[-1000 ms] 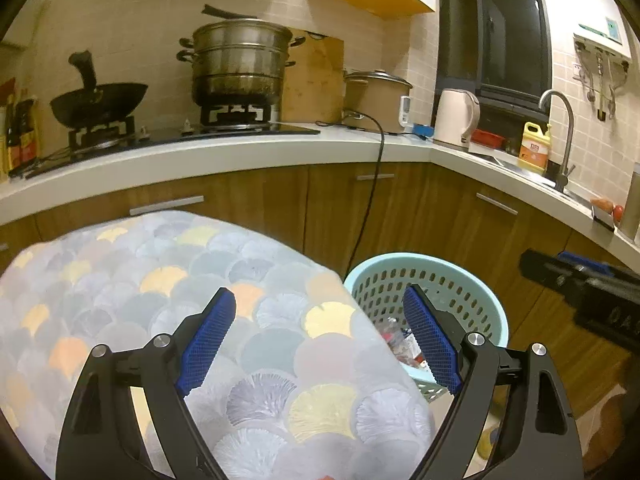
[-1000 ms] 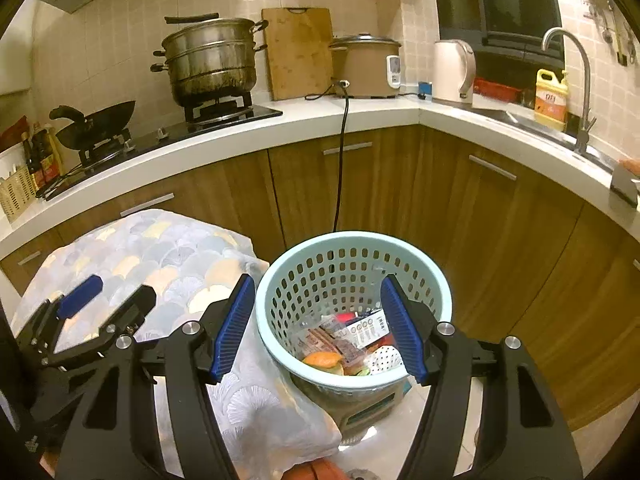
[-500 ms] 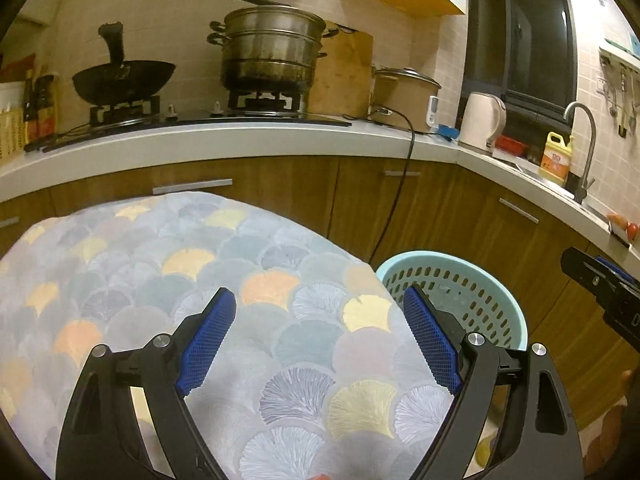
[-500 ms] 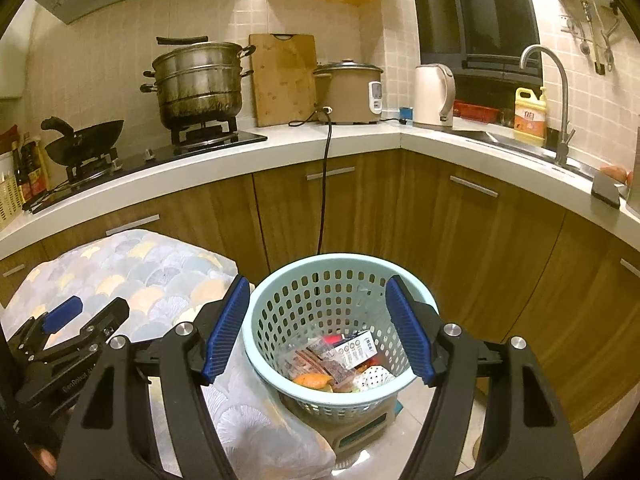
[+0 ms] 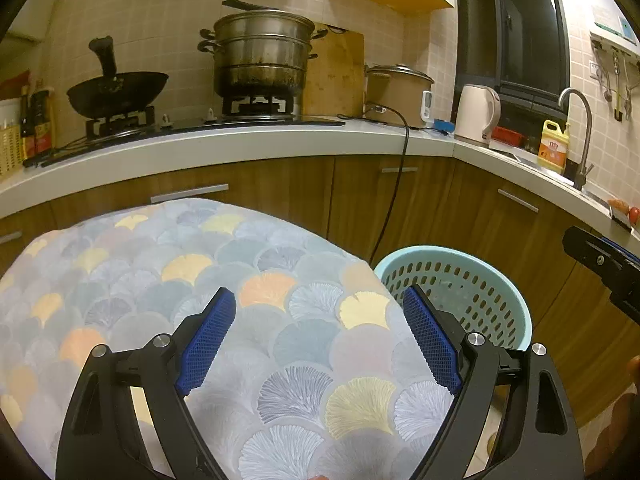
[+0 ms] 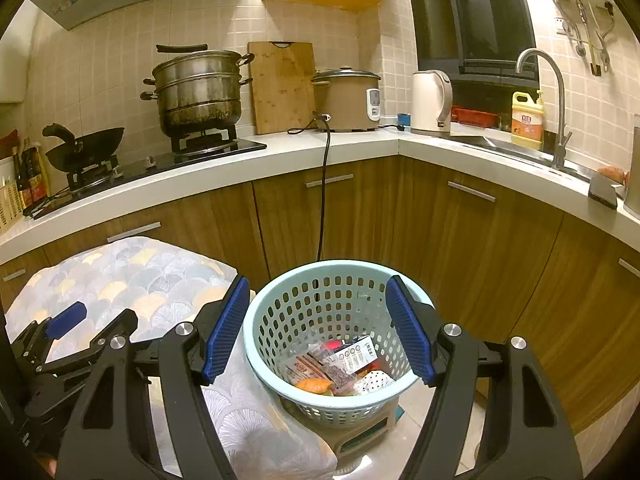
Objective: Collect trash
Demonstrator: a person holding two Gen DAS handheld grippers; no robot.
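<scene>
Left wrist view: left gripper [image 5: 320,336] is hanging with jaws apart and empty over the fan-patterned cloth [image 5: 168,288], having swung away from the basket [image 5: 504,300], now showing at the cloth's right edge.

Right wrist view: right gripper [image 6: 316,328], jaws apart and empty, is framing the basket's wrappers [image 6: 340,364], likely already collected. Nothing is blocking the rim; a cord [image 6: 323,200] is dangling behind.

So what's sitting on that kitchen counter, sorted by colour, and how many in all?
Black: 1, the wok
Steel: 1, the steamer pot
Brown: 2, the cutting board and rice cooker
White: 1, the kettle
Yellow: 1, the bottle
Total: 6
</scene>
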